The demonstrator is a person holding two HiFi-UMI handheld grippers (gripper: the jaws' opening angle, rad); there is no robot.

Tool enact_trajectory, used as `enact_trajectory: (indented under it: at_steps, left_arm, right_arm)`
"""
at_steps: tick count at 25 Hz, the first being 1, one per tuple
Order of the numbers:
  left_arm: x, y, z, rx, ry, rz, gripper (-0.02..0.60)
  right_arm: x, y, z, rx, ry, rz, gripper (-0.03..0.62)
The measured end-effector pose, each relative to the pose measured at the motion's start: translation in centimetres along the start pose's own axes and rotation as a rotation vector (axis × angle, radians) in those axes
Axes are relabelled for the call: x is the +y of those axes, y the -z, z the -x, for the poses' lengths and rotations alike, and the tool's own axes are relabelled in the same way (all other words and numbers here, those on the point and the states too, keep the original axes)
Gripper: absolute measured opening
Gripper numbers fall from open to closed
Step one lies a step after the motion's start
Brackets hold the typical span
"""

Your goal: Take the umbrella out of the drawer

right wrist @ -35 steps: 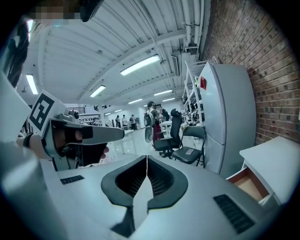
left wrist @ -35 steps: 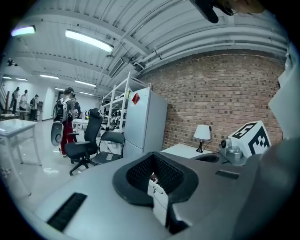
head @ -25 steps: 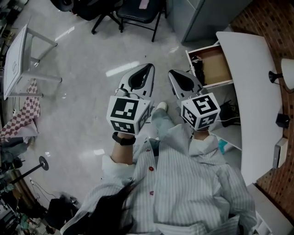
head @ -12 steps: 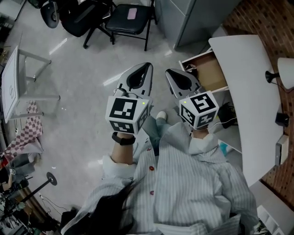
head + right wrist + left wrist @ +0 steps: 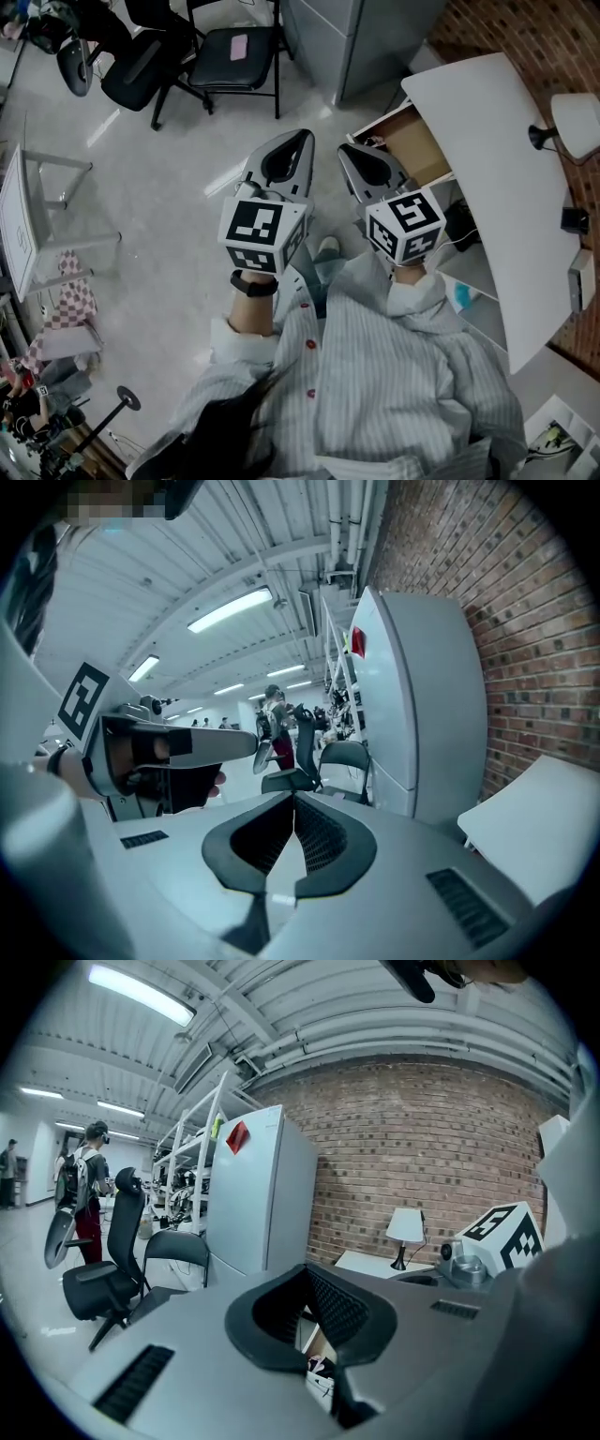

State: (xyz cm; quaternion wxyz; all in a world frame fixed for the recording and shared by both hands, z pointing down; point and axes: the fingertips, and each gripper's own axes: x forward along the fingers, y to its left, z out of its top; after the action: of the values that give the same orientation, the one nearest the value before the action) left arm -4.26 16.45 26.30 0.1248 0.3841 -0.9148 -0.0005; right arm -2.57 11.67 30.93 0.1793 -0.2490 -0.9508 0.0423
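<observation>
Left gripper view: red label (image 5: 237, 1135) on cabinet (image 5: 272, 1199) apparently illegible; drawer (image 5: 413, 146) open.

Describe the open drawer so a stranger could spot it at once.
Start at the curved white desk by the brick wall. At its far end, beside the tall grey cabinet, the drawer sticks out over the floor. It alone is pulled open, showing a brown bottom, while the shelves under the desk are white.

Bright light is cast by ceiling tubes (image 5: 141, 993), with glare seen on the floor (image 5: 225, 180). Gripper views are bent and blackened at the corners.
</observation>
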Motion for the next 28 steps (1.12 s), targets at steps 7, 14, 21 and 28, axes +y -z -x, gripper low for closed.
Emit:
enact_trajectory:
  at_steps: [7,14,21,28]
  left_arm:
    - [0.4,-1.8,-6.5,0.017,0.156,-0.03,0.009]
    - [-2.1,-3.4,-14.6,0.031,0.415,-0.102,0.009]
    - [-5.8,-3.8,-20.9,0.073,0.661,-0.154,0.009]
    - [-9.0,-2.3,-23.8,0.141,0.918,-0.218,0.009]
  right_arm:
    - [-5.2,-1.2,-1.4,-0.024,0.153,-0.046,0.036]
    - [-12.1,-2.1,-0.7,-0.065,0.402,-0.134,0.037]
    - [-17.9,-2.0,1.8,-0.093,0.641,-0.221,0.037]
    - [-20.7,-0.8,4.5,-0.127,0.898,-0.32,0.037]
